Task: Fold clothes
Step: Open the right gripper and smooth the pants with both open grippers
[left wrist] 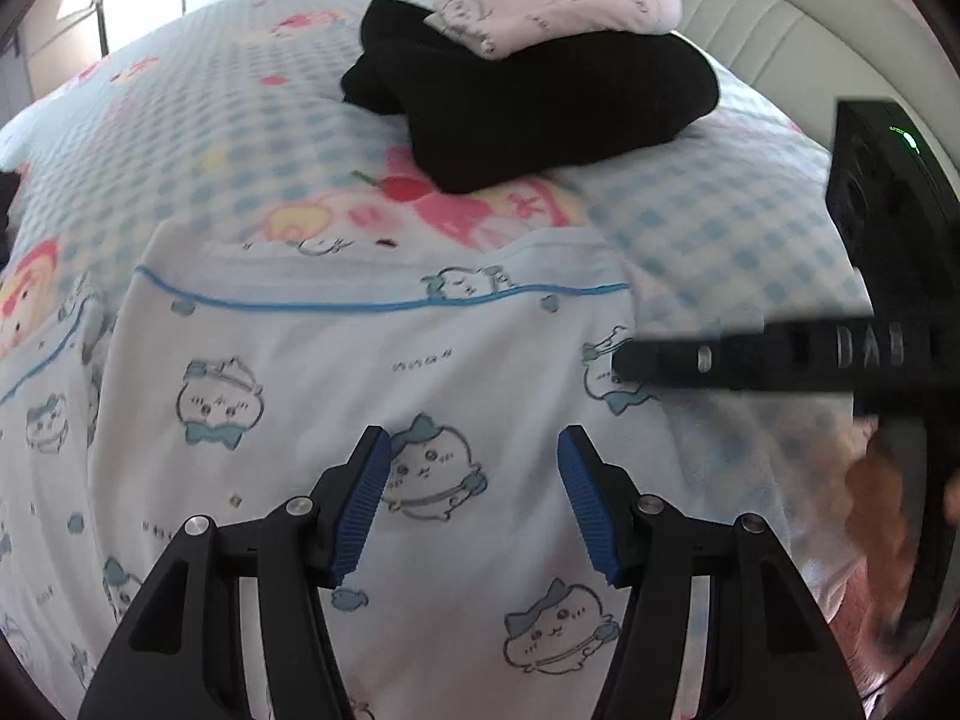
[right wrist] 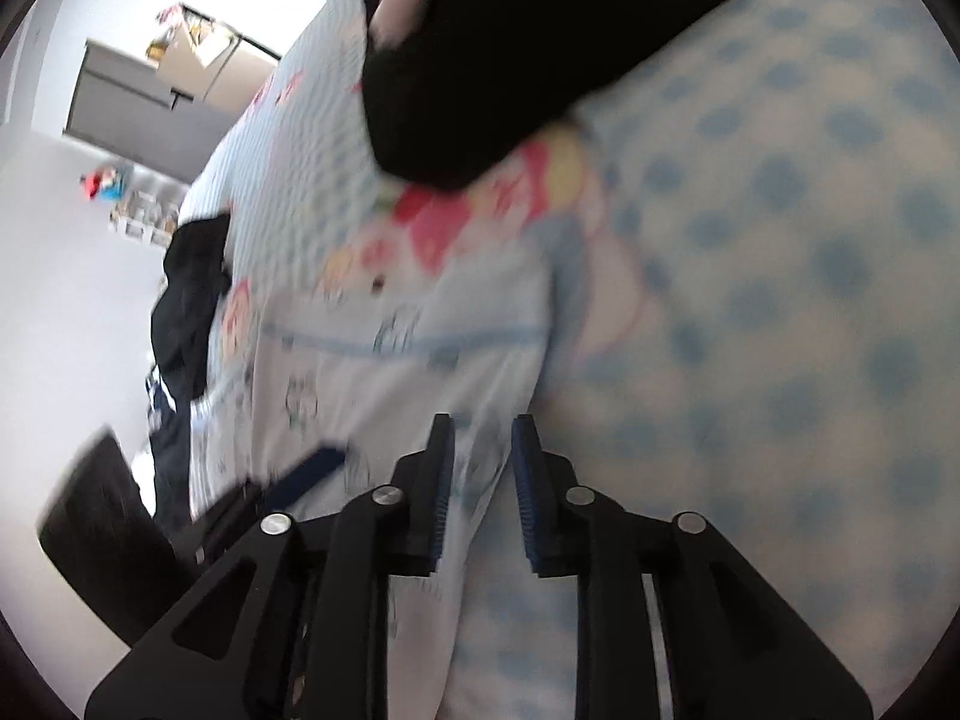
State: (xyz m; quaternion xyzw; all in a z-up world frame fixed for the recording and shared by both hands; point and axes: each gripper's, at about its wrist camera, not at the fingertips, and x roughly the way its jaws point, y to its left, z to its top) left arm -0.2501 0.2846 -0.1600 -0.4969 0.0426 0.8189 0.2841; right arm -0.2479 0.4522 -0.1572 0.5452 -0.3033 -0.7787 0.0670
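Both grippers gape empty over the cartoon-print garment (left wrist: 372, 372): left gripper (left wrist: 474, 468) wide, right gripper (right wrist: 482, 450) narrowly, lettered "DAS".

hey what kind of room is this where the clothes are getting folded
Most likely a bedroom. The white cartoon-print garment lies on a bed covered by a blue-checked blanket, a padded headboard curves behind it, and a folded black garment with a pink one on top sits nearby.

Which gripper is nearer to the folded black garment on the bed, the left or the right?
Right, as it seems. The right gripper sits at the white printed garment's edge, below the black garment. The left gripper hovers over the white garment's middle, further back.
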